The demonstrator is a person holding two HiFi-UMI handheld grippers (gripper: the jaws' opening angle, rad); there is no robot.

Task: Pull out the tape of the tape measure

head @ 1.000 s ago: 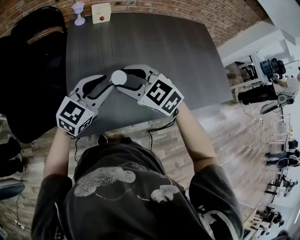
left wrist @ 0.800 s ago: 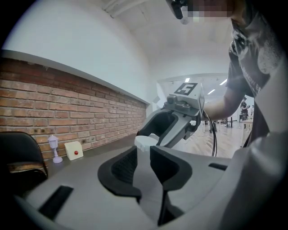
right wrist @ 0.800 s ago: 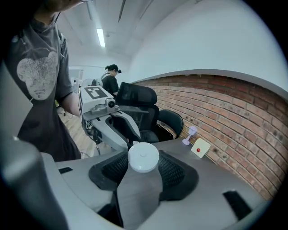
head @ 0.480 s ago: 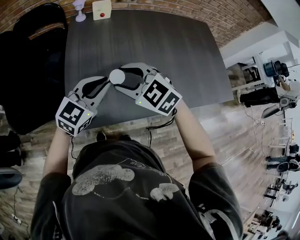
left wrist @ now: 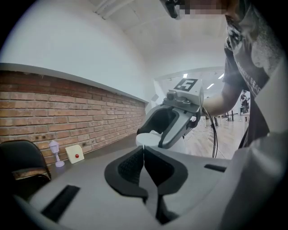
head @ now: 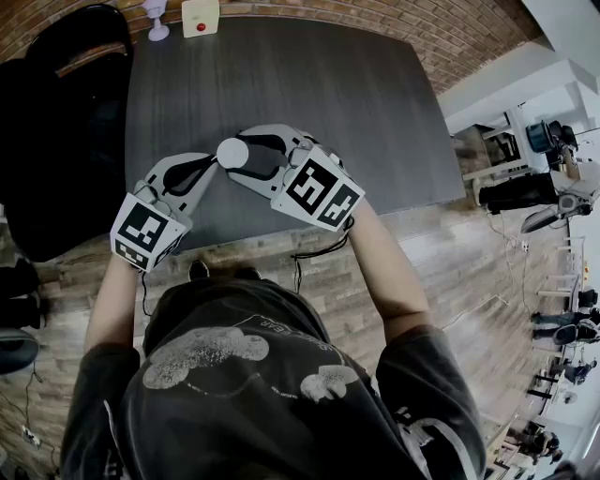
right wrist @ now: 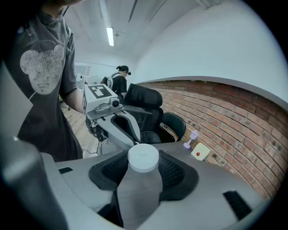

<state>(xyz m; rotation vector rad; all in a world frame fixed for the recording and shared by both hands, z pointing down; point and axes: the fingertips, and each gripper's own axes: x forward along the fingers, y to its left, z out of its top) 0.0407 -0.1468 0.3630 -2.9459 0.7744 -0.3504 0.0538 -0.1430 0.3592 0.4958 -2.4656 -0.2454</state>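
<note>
The tape measure (head: 232, 153) is a small round white case held above the dark table (head: 309, 84). My right gripper (head: 236, 156) is shut on it, one pad on each side of the case (right wrist: 143, 157). My left gripper (head: 214, 166) meets the case from the left, fingertips right at its edge. In the left gripper view the left gripper (left wrist: 144, 155) has its jaws pressed together, with a thin white strip, the tape's end, pinched between the pad tips just below the case (left wrist: 148, 139). No length of pulled-out tape shows.
A beige box with a red button (head: 200, 17) and a small white stand (head: 155, 17) sit at the table's far edge by the brick wall. A black chair (head: 56, 141) stands at the left. The table's near edge lies just under my grippers.
The left gripper's jaws have closed at the case's edge. Both grippers and the case have drifted slightly left and away from the person.
</note>
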